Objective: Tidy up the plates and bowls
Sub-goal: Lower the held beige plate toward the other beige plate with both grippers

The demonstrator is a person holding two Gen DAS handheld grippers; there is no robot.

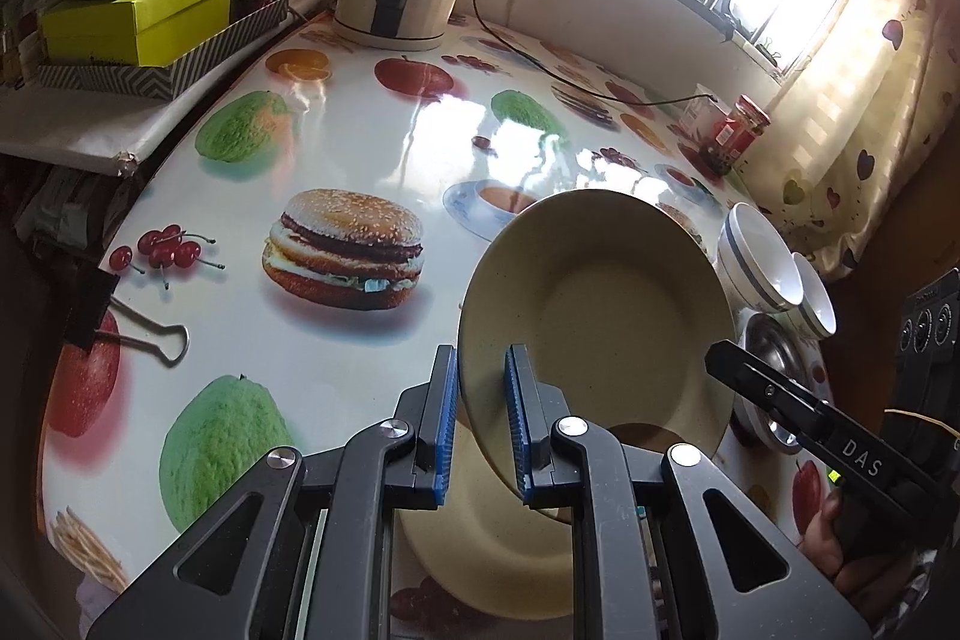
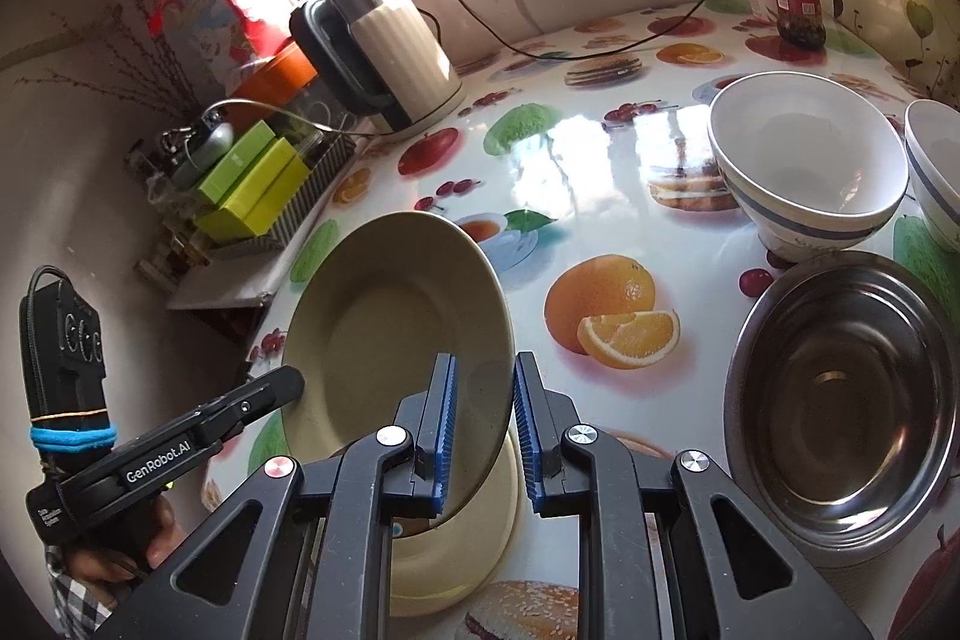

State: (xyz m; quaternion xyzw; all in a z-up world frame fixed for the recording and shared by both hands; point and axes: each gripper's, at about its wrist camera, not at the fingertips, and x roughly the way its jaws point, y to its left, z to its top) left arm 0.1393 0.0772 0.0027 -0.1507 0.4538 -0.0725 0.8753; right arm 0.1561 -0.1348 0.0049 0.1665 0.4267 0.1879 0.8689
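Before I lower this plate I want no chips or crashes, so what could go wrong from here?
1. The lifted beige plate hangs tilted, pinched only at its rim by the left gripper and right gripper; uneven motion could twist it loose.
2. It may knock the second beige plate lying under it.
3. The steel bowl and the striped white bowl stand close beside it; a sideways swing could hit them.

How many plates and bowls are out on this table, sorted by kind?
Beige plates: 2, a held plate and a flat plate under it
White bowls with blue bands: 2
Steel bowls: 1
Total: 5
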